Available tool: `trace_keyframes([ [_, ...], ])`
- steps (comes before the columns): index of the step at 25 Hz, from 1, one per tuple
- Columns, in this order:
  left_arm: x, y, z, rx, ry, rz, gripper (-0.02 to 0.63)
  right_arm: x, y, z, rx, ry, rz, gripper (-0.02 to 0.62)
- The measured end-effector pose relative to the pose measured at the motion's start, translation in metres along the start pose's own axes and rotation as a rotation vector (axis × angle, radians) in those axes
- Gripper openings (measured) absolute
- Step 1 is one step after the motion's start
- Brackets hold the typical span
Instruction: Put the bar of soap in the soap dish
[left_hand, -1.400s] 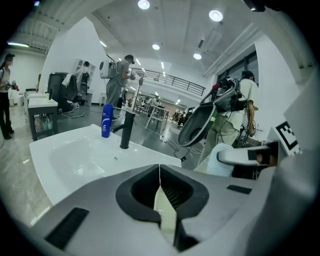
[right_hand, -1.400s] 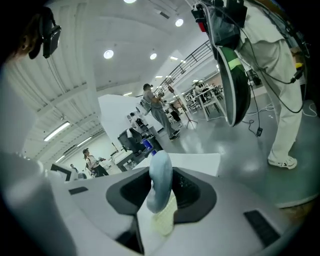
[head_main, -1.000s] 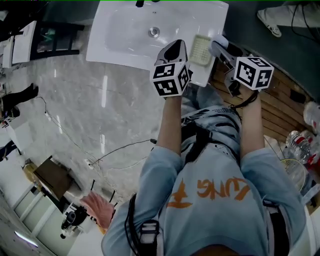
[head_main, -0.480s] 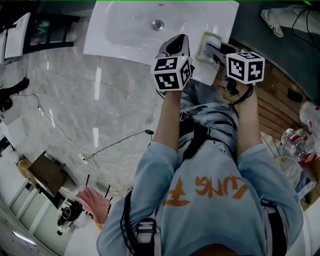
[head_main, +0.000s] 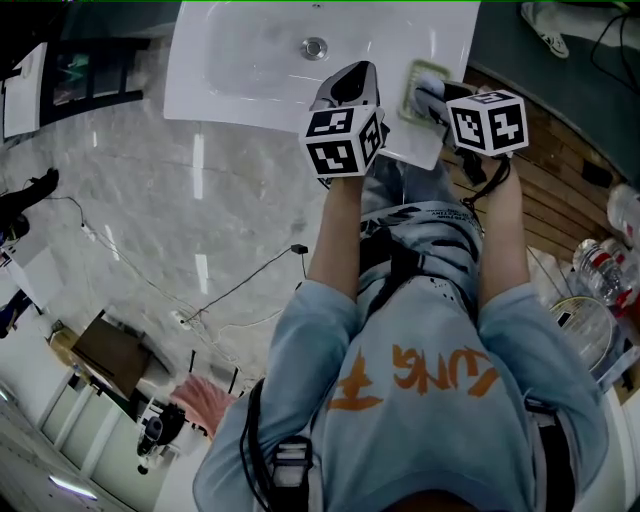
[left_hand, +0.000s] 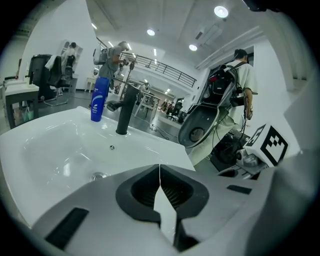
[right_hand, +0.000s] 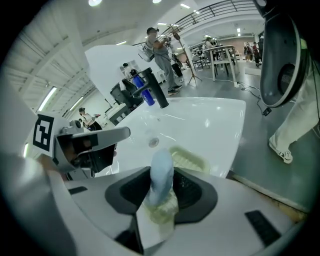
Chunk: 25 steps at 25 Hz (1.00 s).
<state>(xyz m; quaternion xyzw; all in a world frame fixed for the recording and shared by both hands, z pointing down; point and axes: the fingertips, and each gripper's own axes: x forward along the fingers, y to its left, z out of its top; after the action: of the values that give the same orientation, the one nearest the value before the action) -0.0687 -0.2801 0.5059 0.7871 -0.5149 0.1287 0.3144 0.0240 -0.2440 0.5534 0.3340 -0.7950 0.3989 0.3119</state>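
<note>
A pale blue bar of soap (right_hand: 161, 175) stands on edge between the pads of my right gripper (right_hand: 161, 186), whose jaws are opening while the soap is still between them. Just beyond it, the pale green ribbed soap dish (right_hand: 192, 159) lies on the sink's right rim. From the head view, the right gripper (head_main: 432, 95) tilts down over the soap dish (head_main: 411, 80). My left gripper (head_main: 345, 88) hovers beside it over the sink's front edge. In its own view the left gripper (left_hand: 160, 186) is shut with nothing in it.
The white sink (head_main: 250, 60) has a drain (head_main: 314, 46), a black tap (left_hand: 123, 112) and a blue bottle (left_hand: 99, 102) at its back. A wooden slatted floor (head_main: 560, 200) and plastic bottles (head_main: 605, 280) lie to the right. People stand in the background.
Both grippers have come lower and closer to the sink. The right one has tipped downward and drawn in over the soap dish with the soap in it.
</note>
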Motion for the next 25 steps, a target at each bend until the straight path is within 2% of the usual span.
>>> trace_keyframes([
  [5,0.004,-0.004,-0.003,0.010,0.009,-0.020,0.025,0.000,-0.011,0.000,-0.019,-0.019,-0.061,0.196],
  [10,0.003,-0.005,-0.004,0.012,0.007,-0.022,0.025,-0.005,-0.020,0.005,-0.087,-0.064,-0.155,0.228],
  [17,-0.005,0.004,-0.001,0.003,-0.019,-0.003,0.025,-0.010,-0.030,0.009,-0.158,-0.063,-0.271,0.239],
  [19,-0.008,0.010,0.009,0.005,-0.036,0.000,0.025,-0.015,-0.031,0.021,-0.181,-0.083,-0.314,0.238],
  [22,-0.013,0.019,0.032,-0.006,-0.078,0.015,0.025,-0.031,-0.022,0.055,-0.219,-0.175,-0.350,0.230],
  [23,-0.014,0.020,0.038,-0.008,-0.092,0.018,0.025,-0.037,-0.019,0.066,-0.233,-0.213,-0.358,0.212],
  [25,-0.013,0.018,0.050,-0.002,-0.119,0.017,0.025,-0.052,-0.016,0.086,-0.259,-0.301,-0.380,0.137],
])
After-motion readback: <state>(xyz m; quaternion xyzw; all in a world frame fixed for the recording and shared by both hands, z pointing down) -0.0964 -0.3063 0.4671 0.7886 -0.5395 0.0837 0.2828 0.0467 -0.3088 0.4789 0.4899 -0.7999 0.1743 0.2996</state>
